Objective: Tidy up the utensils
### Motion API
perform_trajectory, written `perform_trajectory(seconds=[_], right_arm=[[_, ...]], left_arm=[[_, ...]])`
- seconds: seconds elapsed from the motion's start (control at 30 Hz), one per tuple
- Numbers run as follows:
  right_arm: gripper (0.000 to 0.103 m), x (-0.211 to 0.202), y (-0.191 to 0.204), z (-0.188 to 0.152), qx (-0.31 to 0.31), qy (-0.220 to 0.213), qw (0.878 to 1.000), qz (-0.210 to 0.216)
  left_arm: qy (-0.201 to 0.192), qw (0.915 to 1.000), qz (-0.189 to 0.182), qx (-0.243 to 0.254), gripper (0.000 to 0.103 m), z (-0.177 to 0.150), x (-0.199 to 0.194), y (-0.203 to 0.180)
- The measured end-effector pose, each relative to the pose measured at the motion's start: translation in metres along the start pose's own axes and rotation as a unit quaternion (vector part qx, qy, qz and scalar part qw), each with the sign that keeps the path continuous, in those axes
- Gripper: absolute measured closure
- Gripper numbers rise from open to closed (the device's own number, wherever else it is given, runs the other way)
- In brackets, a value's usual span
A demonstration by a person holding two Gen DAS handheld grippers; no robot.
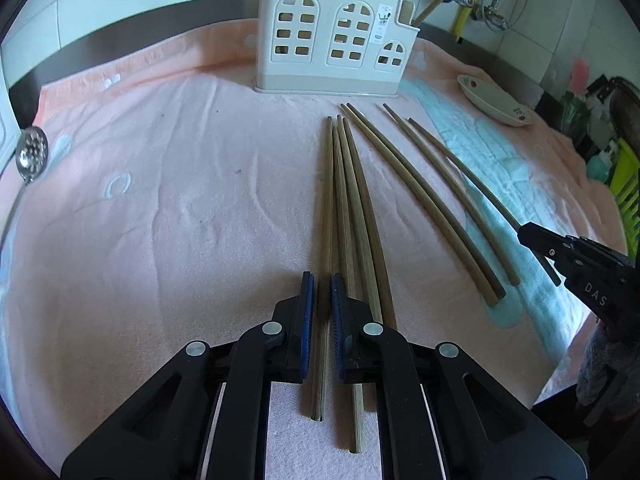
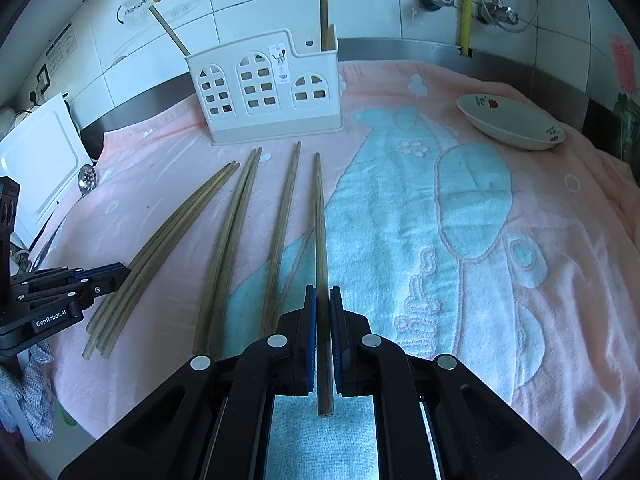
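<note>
Pink terry towel (image 1: 160, 220) with a pale blue cartoon print covers the whole counter, and the wooden chopsticks are laid out on it lengthwise in loose groups. Left gripper (image 1: 322, 292) is clamped down on the leftmost chopstick (image 1: 328, 200) of a tight bunch, so its neighbours press right up against the right pad. Right gripper (image 2: 323, 300) is pinched closed on the rightmost chopstick (image 2: 320, 220), which sits apart from the rest on the blue patch, nothing crowding it.

Cream plastic utensil holder (image 1: 332, 36) with little arched windows stands at the back of the towel, beyond the chopstick tips, already with a stick or two poking out of it. Off to the right there's a shallow white dish (image 2: 512, 124) with small red flowers. At the far left edge a perforated metal skimmer (image 1: 32, 152) pokes in. Tiled wall and some pipes sit behind everything.
</note>
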State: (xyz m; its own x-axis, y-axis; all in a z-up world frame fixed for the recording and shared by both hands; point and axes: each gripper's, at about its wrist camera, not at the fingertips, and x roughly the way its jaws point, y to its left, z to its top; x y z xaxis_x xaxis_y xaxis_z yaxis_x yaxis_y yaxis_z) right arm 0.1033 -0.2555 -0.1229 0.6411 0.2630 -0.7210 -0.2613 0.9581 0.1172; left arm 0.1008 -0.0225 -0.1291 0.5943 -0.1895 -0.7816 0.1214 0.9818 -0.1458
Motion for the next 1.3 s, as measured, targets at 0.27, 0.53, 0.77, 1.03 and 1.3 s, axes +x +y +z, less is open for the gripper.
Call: perform_trajectory(seconds=[0.27,0.53,0.77,1.03,1.3], right_arm=[[0.097,0.003,-0.001,-0.002,0.006,0.002,1.000,-0.001],[0.097,-0.023,0.003,0.014,-0.003,-0.040,0.999,-0.001],[0.097,-0.049,0.010,0.041,-0.021,-0.084,0.996,-0.003],[0.097,-0.063,0.018,0.066,-0.032,-0.111,0.993,0.007],[0.097,-0.065,0.024,0.098,-0.051,-0.107,0.993,0.019]], left_arm=[[-0.022,0.9997,-0.009,-0.001,0.098,0.007,-0.014,0.001],[-0.071,0.9974,-0.013,0.006,0.098,0.024,-0.052,0.004],[-0.100,0.9944,-0.031,0.013,0.098,0.044,-0.074,0.004],[-0.103,0.9935,-0.047,0.012,0.098,0.059,-0.078,0.008],[-0.106,0.9925,-0.053,0.029,0.098,0.077,-0.085,0.009]])
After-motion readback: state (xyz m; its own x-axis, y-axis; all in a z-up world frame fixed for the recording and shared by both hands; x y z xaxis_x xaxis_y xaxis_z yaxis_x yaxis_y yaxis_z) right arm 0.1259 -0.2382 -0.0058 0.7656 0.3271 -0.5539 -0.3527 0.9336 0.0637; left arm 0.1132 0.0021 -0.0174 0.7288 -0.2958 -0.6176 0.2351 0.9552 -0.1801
